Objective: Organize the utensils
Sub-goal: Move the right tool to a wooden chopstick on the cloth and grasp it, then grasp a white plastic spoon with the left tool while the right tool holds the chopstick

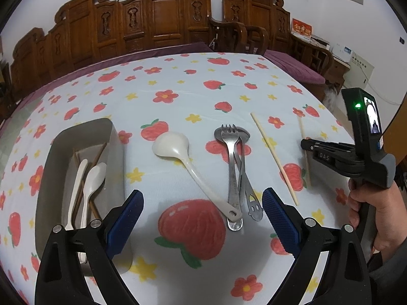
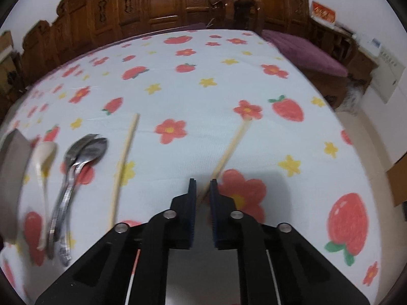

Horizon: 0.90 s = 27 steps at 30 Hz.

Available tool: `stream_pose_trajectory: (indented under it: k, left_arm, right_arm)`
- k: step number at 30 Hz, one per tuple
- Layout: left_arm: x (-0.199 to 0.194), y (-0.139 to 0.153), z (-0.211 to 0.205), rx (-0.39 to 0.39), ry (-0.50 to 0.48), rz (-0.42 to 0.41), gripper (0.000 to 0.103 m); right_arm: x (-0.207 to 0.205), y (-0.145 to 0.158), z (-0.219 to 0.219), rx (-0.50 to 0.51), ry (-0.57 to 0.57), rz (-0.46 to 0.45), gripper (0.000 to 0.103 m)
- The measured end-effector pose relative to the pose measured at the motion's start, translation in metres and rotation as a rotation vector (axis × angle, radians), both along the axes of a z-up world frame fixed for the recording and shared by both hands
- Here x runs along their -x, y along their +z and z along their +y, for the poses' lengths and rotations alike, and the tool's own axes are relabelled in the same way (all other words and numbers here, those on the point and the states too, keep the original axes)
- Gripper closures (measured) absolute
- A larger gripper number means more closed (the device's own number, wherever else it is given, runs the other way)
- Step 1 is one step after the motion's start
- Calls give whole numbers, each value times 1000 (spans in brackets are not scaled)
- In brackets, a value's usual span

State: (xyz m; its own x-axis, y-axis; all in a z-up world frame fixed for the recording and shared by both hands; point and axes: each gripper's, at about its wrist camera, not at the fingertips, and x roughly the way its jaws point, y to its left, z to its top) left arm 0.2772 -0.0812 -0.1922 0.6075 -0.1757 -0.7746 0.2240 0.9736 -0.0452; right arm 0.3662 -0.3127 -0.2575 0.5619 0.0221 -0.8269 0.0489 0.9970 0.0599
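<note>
A grey tray [image 1: 117, 152] at the left holds two white spoons and dark chopsticks. On the cloth lie a white ladle [image 1: 178, 152], a metal fork [image 1: 231, 157] over a metal spoon [image 1: 244, 137], and two pale chopsticks [image 1: 273, 157] [image 1: 305, 157]. My left gripper [image 1: 203, 203] is open and empty, just above the handle ends of the ladle and fork. My right gripper [image 2: 203, 185] is shut on the right-hand chopstick [image 2: 234, 147]; it also shows in the left wrist view [image 1: 305, 145]. The other chopstick [image 2: 124, 162], metal spoons [image 2: 84, 152] and ladle [image 2: 44, 157] lie to its left.
The table wears a white cloth [image 1: 193, 94] with strawberries and flowers. Carved wooden chairs [image 1: 152, 20] with purple cushions stand along the far edge. The tray's corner [image 2: 12, 157] shows at the left of the right wrist view.
</note>
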Motion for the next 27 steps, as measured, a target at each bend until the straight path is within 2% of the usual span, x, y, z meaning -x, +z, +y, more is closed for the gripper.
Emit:
stream_pose_trajectory:
  k: [5,13,20,27]
  left_arm:
    - [-5,-6,-3,-2,9,11,12]
    - [-32,-24,-7,-22,44,27,13]
    - [-59,-44,-5,-18,77,77,45]
    - [-70,-58,-4,-24,110,84,59]
  right_arm:
    - [7,5,0,-42,47,-11,98]
    - [10,19,7,-35,102,-69,97]
    - [10,19,14,-34,142,-72,97]
    - [10,20,17,-55,160,-74,97]
